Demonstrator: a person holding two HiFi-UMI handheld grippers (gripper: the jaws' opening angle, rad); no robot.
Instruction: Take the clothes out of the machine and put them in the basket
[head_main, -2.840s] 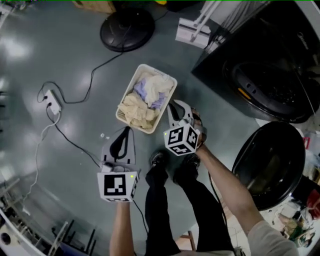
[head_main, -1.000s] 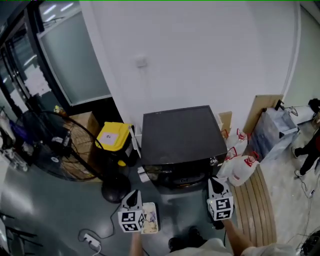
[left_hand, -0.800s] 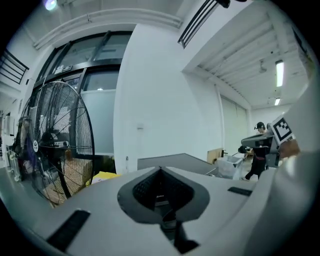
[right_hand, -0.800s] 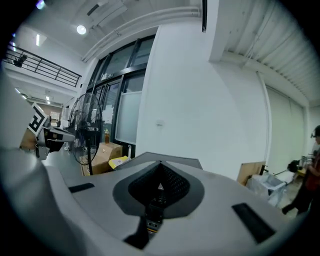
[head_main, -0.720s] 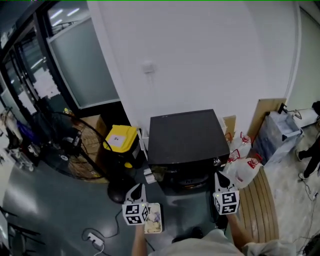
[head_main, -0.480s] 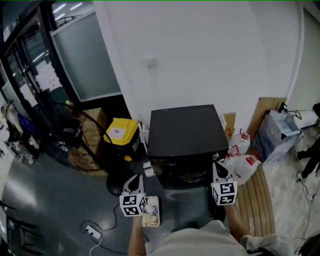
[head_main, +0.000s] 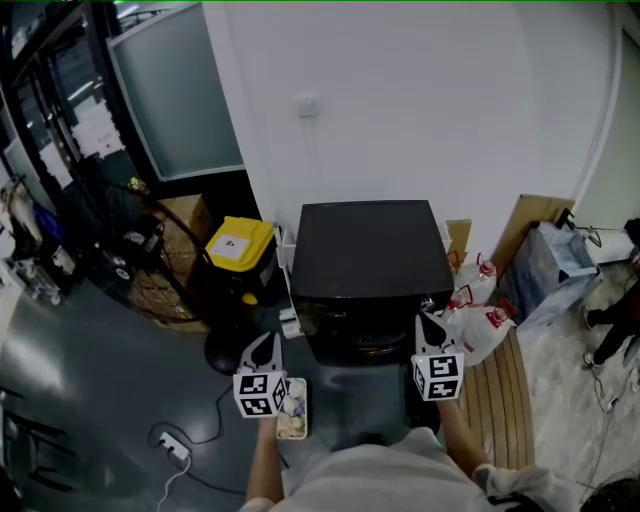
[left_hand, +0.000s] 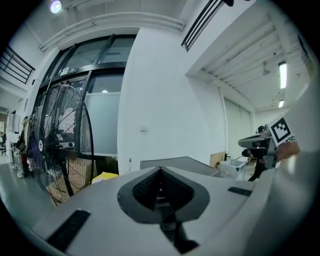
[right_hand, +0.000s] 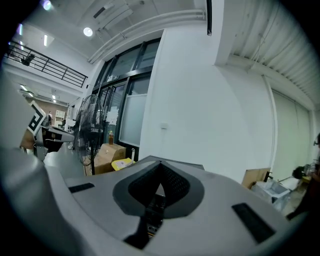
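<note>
A workshop-like hall is showing: a machine (head_main: 368, 260) is standing by a bare wall (head_main: 420, 100) ahead of the right gripper (head_main: 427, 322), with a fan (head_main: 130, 265), box (head_main: 186, 216) and glass partitions (head_main: 175, 100) left of the left gripper (head_main: 266, 340).

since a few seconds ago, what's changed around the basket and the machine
The head view has lifted from the floor to take in the whole machine and the wall behind it. The left tool and right tool came up from beside the basket and now point at the machine. Nothing was taken or let go: both are shut and empty. The basket stays on the floor, clothes in it.
</note>
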